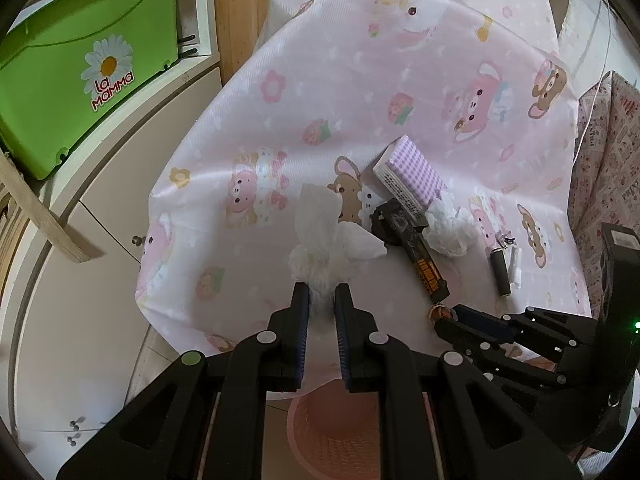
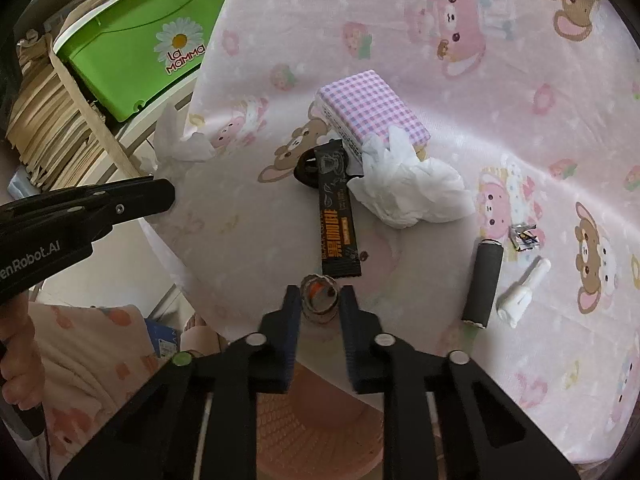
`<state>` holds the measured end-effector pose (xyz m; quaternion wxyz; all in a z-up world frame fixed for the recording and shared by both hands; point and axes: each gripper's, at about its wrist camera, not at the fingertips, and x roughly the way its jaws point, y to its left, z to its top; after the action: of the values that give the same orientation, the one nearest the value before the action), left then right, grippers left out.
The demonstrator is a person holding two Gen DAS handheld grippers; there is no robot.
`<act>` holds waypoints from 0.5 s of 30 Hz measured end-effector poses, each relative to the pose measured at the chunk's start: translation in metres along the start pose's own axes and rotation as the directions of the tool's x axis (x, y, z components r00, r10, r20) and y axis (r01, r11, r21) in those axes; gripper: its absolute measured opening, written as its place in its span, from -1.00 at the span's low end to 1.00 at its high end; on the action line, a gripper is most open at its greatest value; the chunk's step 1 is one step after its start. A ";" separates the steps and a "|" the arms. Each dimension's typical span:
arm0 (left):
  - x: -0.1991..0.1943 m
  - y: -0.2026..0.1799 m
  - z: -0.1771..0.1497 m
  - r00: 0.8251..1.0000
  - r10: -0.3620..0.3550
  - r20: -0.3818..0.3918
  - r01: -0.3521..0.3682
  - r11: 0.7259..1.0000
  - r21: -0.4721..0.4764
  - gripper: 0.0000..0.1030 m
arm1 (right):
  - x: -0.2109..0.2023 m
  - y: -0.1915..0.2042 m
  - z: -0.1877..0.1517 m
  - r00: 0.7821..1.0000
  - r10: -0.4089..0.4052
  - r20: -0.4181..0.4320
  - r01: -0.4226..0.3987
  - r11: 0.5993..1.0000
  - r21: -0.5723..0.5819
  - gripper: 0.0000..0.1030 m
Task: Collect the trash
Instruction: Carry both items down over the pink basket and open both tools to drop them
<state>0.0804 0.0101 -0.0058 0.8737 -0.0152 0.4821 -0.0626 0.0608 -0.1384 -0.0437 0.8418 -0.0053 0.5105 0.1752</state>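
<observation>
My left gripper (image 1: 321, 294) is shut on a crumpled white tissue (image 1: 328, 236) and holds it above the table's near edge; the tissue also shows in the right wrist view (image 2: 178, 140). My right gripper (image 2: 319, 298) is shut on a small bottle cap (image 2: 318, 296) at the front of the pink cartoon tablecloth (image 2: 480, 60). A black coffee sachet (image 2: 338, 232), a second crumpled tissue (image 2: 408, 188), a purple-checked tissue pack (image 2: 372, 108), a black cylinder (image 2: 484, 280), a white plastic piece (image 2: 520, 296) and a foil scrap (image 2: 525, 237) lie on the cloth.
A pink perforated basket (image 1: 332, 432) sits below the table's front edge, under both grippers, also in the right wrist view (image 2: 320, 428). A green storage box (image 1: 80, 60) stands on a white cabinet at the left. The person's patterned sleeve (image 2: 80, 360) is at lower left.
</observation>
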 end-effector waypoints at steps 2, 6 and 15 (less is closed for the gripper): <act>0.000 0.000 0.000 1.000 -0.001 0.000 0.001 1.000 0.000 -0.76 | -0.003 0.000 0.000 1.000 0.006 0.008 -0.006 1.000 0.000 -0.76; 0.000 -0.002 -0.002 1.000 0.005 -0.001 -0.005 1.000 0.010 -0.76 | -0.013 0.000 -0.001 0.999 0.007 0.035 -0.007 1.000 -0.011 -0.77; -0.001 -0.004 -0.005 1.000 0.011 0.001 -0.011 1.000 0.018 -0.75 | -0.026 -0.006 -0.005 0.999 0.003 0.046 -0.003 1.000 -0.007 -0.78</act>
<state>0.0756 0.0062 -0.0076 0.8743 -0.0045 0.4814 -0.0620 0.0471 -0.1528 -0.0250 0.8531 -0.0036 0.4904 0.1784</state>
